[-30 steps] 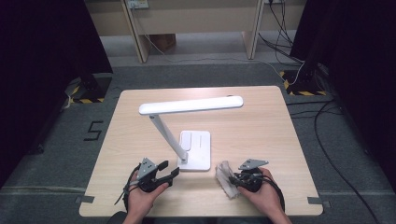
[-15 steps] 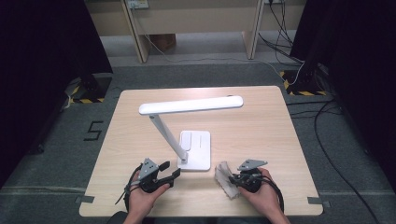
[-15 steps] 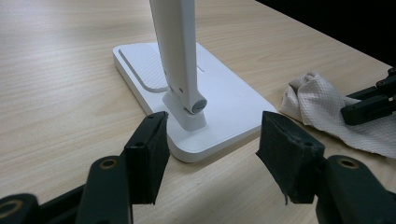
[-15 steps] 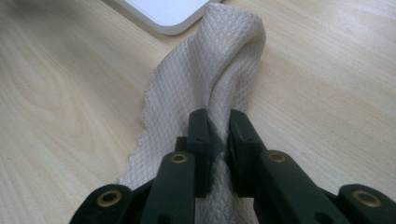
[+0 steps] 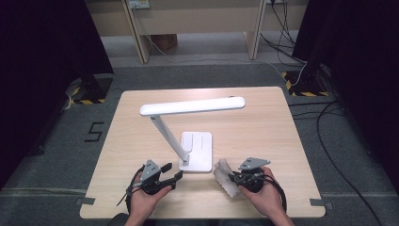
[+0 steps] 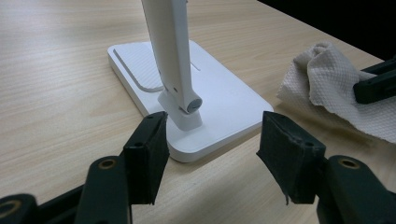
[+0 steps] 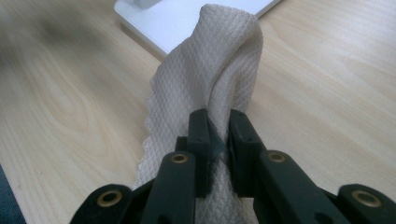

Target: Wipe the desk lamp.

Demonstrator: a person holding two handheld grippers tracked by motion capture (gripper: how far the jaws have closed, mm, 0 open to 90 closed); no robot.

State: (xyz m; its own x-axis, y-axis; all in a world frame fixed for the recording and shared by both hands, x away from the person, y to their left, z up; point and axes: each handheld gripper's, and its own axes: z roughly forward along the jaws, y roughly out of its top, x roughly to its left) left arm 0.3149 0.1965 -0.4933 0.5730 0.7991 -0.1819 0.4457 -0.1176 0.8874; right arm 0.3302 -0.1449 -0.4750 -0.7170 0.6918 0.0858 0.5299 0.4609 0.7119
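- You work at a pale wooden tabletop, with both hands just inside its near edge.
- A white desk lamp stands near the middle. Its flat base sits a little toward the near edge, and its arm leans up and away to a long head that runs parallel to the far edge.
- Your left gripper rests by the near left corner of the base. Its jaws stand wide apart with nothing between them, and the pads touch nothing.
- In the left gripper view those jaws frame the hinge where the arm meets the base, probably lined up to steady the lamp.
- Your right gripper sits near the near edge, just beside the base's near right corner. Its jaws have just been closing and now pinch a crumpled white paper towel.
- The towel stands up in a fold from the pinch and trails onto the wood; it looks bunched this way to serve as a wiping pad.
- The towel does not touch the lamp yet.
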